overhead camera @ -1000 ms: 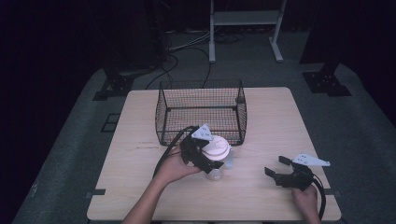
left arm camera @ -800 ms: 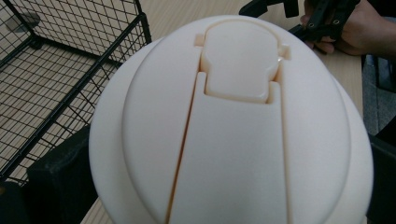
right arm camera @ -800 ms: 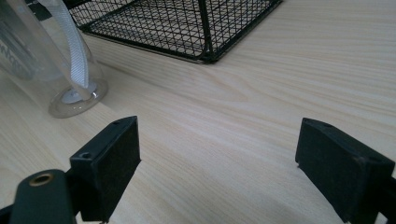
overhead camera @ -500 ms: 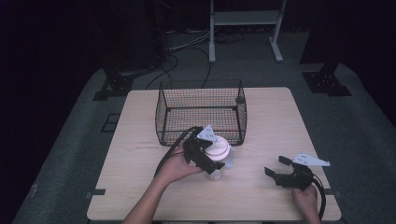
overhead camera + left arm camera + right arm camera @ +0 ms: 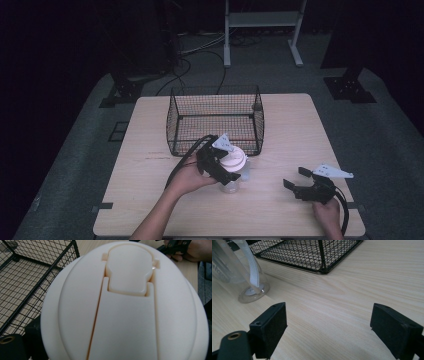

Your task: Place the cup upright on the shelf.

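- The clear bottle [image 5: 231, 183] with its cream lid [image 5: 234, 160] stands on the table [image 5: 150, 200], just in front of the wire basket [image 5: 215, 120], near its front right corner.
- The left gripper [image 5: 222, 167] sits at the lid from the person's side; the left gripper view looks straight onto the lid's top [image 5: 125, 305], so whether its jaws are clamped on the lid or only beside it cannot be told.
- The right gripper [image 5: 296, 182] rests well apart on the table's right, jaws spread wide with nothing between them.
- The step in hand looks like taking hold of the bottle, probably to move it into the basket.
- To do it well, the grip should be square and firm on the lid, since the smooth domed top could slip.
- A lift should go straight up, clearing the basket's rim before moving across.
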Demonstrator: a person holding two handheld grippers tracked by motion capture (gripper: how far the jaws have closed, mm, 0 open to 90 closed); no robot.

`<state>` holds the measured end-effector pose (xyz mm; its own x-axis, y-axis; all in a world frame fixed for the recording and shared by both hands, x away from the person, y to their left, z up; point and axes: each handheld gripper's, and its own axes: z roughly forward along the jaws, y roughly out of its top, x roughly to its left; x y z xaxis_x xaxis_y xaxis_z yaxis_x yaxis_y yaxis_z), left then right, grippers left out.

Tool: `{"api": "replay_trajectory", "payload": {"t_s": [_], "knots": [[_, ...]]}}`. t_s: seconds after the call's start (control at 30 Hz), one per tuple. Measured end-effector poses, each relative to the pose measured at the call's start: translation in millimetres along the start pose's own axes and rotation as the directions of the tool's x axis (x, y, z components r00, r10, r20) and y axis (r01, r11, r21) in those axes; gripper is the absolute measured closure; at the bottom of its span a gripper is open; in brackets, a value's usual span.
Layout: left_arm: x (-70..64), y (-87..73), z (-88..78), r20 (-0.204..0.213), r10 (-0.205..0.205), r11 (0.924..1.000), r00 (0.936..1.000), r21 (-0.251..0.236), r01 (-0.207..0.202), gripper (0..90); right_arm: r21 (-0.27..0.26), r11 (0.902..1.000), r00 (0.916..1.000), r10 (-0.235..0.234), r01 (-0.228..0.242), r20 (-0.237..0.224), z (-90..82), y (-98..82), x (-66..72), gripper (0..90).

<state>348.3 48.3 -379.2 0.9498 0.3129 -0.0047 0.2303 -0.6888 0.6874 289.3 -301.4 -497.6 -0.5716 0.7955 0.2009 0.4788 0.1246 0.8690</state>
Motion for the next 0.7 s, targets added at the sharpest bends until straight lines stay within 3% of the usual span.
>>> {"api": "replay_trajectory", "payload": {"t_s": [0.47,0.7], "knots": [[-2.3,8.2,-3.3,0.006,0.019,0.9989,0.9998,0.043,-0.019,5.1,-0.002,1.0000,1.0000,0.000,0.000,0.000,-0.2,0.0,-0.4,12.9],[-6.8,17.5,-9.8,-0.008,0.060,0.9957,0.9982,0.071,-0.059,5.1,-0.002,1.0000,1.0000,-0.001,0.001,0.000,-0.2,0.0,-0.5,12.9]]}}
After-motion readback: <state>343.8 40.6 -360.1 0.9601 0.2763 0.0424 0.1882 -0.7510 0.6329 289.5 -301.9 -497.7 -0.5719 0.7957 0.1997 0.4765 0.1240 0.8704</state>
